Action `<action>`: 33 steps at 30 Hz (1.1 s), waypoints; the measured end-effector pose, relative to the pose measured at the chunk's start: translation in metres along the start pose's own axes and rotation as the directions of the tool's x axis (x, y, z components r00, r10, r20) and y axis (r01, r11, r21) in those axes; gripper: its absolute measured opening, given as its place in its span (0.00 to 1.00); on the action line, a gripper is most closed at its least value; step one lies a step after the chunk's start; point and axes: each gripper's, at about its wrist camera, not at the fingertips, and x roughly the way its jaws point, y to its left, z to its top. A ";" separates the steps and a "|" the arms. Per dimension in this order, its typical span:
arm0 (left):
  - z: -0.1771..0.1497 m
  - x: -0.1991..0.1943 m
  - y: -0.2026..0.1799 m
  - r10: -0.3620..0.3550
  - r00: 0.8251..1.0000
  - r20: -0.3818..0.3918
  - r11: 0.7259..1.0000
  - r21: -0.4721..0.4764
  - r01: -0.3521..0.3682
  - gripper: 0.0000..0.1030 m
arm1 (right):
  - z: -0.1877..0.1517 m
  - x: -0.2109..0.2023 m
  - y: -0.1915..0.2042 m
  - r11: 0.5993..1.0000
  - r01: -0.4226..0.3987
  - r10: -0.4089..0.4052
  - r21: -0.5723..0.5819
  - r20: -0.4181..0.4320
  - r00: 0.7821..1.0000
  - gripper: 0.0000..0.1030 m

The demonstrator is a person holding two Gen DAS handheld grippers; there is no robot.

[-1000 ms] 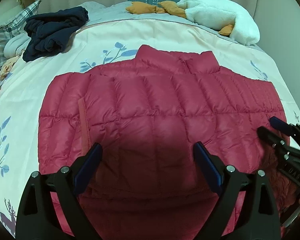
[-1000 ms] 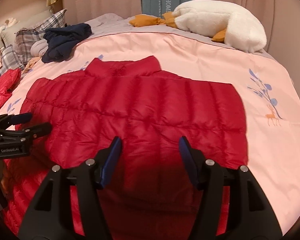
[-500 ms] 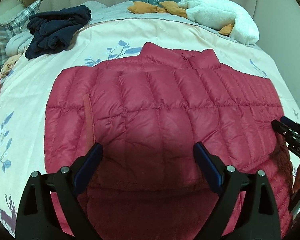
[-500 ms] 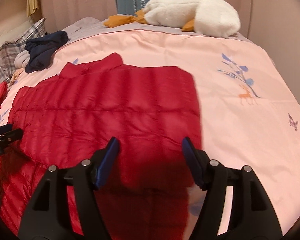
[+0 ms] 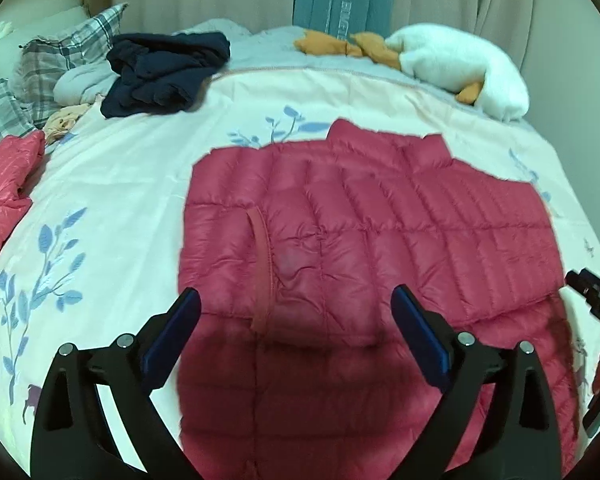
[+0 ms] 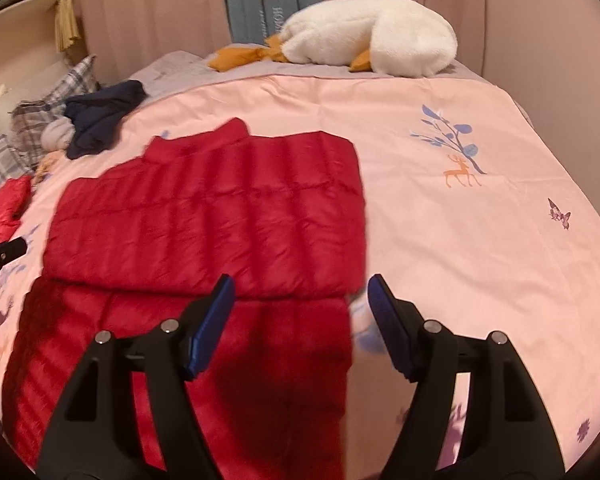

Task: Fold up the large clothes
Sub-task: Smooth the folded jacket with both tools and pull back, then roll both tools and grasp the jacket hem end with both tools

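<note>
A: Left wrist view first, and the bed (image 5: 148,184) fills it, pink quilt with blue sprigs, the red down jacket (image 5: 372,232) spread across the middle with its upper part doubled over the lower

B: And both hands empty! Left gripper (image 5: 296,320) hangs wide open above the near hem, nothing between its pads. Right gripper (image 6: 302,300) has just been opening its jaws, also bare, poised over the jacket's right edge

A: My worry is that puffy fill: I reckon the folded layer could spring back or slide if only one corner gets pinched

B: Fair, and slick fabric might slip a shallow grip

A: Room looks generous on the right, open quilt out to the bed's side

B: Tighter on the left, with the dark clothes pile (image 5: 164,72) and a second red garment (image 5: 4,192) near that edge; the plush goose (image 6: 372,36) sits well back
</note>
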 end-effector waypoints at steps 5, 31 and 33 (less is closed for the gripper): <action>-0.010 -0.037 0.000 -0.016 0.998 0.057 1.000 0.019 0.014 0.95 | -0.013 -0.029 0.013 0.999 -0.046 0.046 -0.014 0.022 0.999 0.71; -0.123 -0.101 0.089 -0.346 0.935 -0.080 0.887 -0.352 0.299 0.99 | -0.122 -0.107 -0.046 0.940 -0.187 0.232 0.284 -0.134 0.963 0.93; -0.137 -0.099 0.104 -0.426 0.903 -0.055 0.821 -0.442 0.361 0.99 | -0.135 -0.106 -0.053 0.924 -0.200 0.260 0.327 -0.151 0.954 0.93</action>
